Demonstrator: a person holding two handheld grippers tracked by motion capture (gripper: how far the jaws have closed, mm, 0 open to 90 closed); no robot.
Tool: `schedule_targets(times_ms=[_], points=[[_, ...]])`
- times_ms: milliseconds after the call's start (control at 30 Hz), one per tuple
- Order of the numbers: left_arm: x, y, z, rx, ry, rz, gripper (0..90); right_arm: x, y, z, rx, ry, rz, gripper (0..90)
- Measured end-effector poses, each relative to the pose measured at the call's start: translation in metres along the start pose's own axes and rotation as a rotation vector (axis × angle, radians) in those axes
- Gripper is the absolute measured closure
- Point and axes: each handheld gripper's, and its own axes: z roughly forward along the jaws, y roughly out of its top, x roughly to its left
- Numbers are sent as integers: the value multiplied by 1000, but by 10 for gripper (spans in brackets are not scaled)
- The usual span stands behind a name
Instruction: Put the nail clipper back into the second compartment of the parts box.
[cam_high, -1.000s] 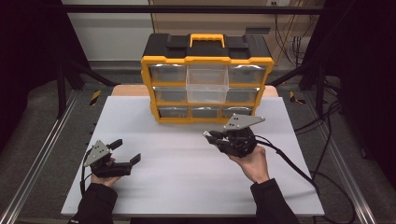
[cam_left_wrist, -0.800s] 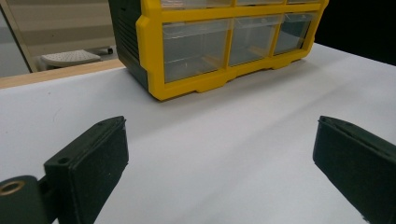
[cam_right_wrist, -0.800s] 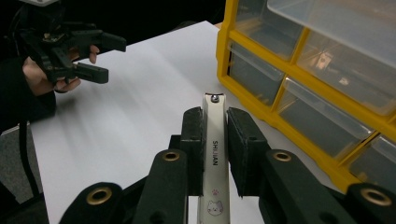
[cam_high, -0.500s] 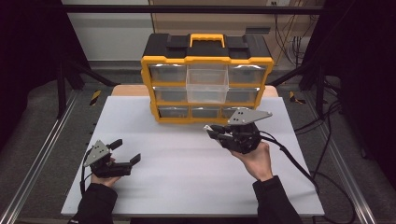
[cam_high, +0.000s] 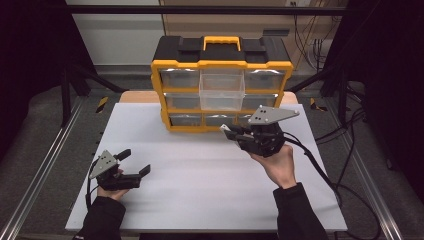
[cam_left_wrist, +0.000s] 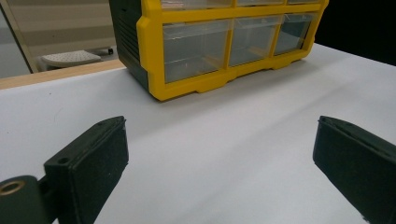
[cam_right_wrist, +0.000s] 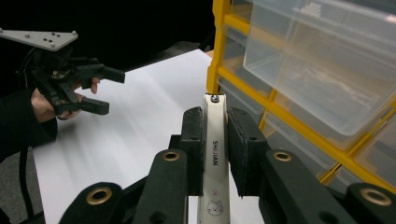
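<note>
My right gripper hovers above the white table in front of the yellow and black drawer organizer. It is shut on a slim white bar-shaped item with printed letters and a small cat picture; the item's tip points left toward the organizer's lower drawers. A clear drawer in the top middle stands pulled out and looks empty, and it is also close on the right. My left gripper rests open near the table's front left, with nothing between its pads.
The white table top stretches between the two hands. Cables trail from the right gripper off the table's right side. Metal rails run along both sides. The left gripper is far off to the left.
My right gripper has risen with the white item and moved slightly toward the organizer. The left gripper has stayed in place.
</note>
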Motion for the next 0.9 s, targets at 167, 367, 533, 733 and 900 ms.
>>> schedule_targets(times_ms=[167, 367, 533, 733, 900], points=[[0, 0, 0, 0, 0, 0, 33, -2, 8, -3, -6, -10, -6, 773], [0, 0, 0, -1, 1, -1, 33, -5, 18, -8, -18, -21, -8, 774], [0, 0, 0, 1, 1, 1, 33, -7, 24, -9, -20, -27, -13, 774], [0, 0, 0, -1, 1, -2, 33, -10, 33, -10, -25, -41, -15, 773], [0, 0, 0, 2, 1, -1, 33, -13, 40, -11, -35, -48, -11, 773]])
